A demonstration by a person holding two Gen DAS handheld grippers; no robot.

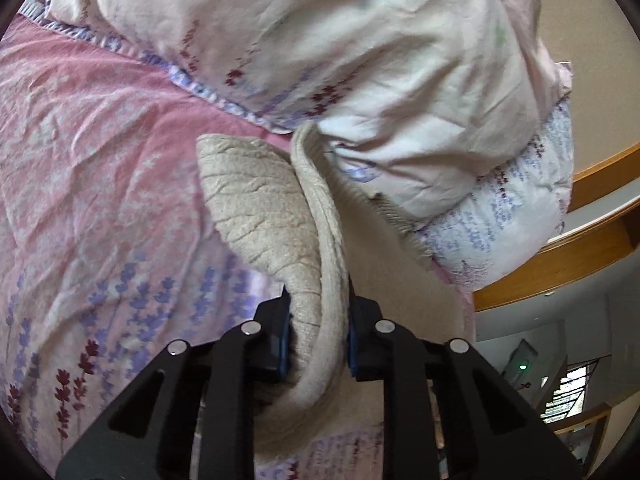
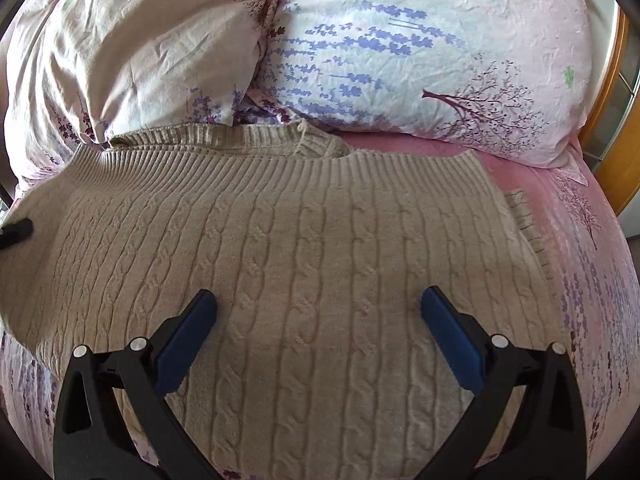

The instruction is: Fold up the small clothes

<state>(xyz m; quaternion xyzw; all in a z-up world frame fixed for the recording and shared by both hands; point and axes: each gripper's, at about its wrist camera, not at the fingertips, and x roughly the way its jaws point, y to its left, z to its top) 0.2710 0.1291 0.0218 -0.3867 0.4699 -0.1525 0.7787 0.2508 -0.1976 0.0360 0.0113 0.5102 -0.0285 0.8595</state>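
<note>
Gripping a bunched edge of the beige cable-knit sweater (image 1: 276, 216), the left gripper (image 1: 319, 336) has its two blue-padded fingers (image 1: 282, 340) pressed together on the knit, with a thick fold of the fabric rising up between them and curling over toward the pillows. In the left wrist view the pinched part is lifted off the bedding, and the ribbed band (image 1: 396, 216) of the garment runs away to the right beneath the white pillow (image 1: 360, 64).

The right gripper (image 2: 319, 320) hangs over the middle of the sweater (image 2: 304, 248) with its jaws spread wide and nothing between them; whether its blue pads (image 2: 184, 344) actually touch the knit or hover just above it is hard to tell from this angle. Under it the sweater lies spread flat across the bed, cable pattern up, its ribbed hem lying toward the pillows and a ribbed cuff or neck piece (image 2: 316, 142) poking out past that hem. A second ribbed layer peeks out at the right edge. At the far left of the right wrist view a small dark tip (image 2: 16, 230) sits on the lifted corner of the garment, probably the other gripper.

The pink floral bedcover (image 1: 80, 152) with purple and maroon flower sprigs lies under everything. Two pillows rest just beyond the sweater: a pale cream one (image 2: 132, 52) on the left and a lavender-printed pillow (image 2: 420, 48) with a tree motif on the right. A wooden bed frame (image 1: 572, 256) curves past the pillows at the right.
</note>
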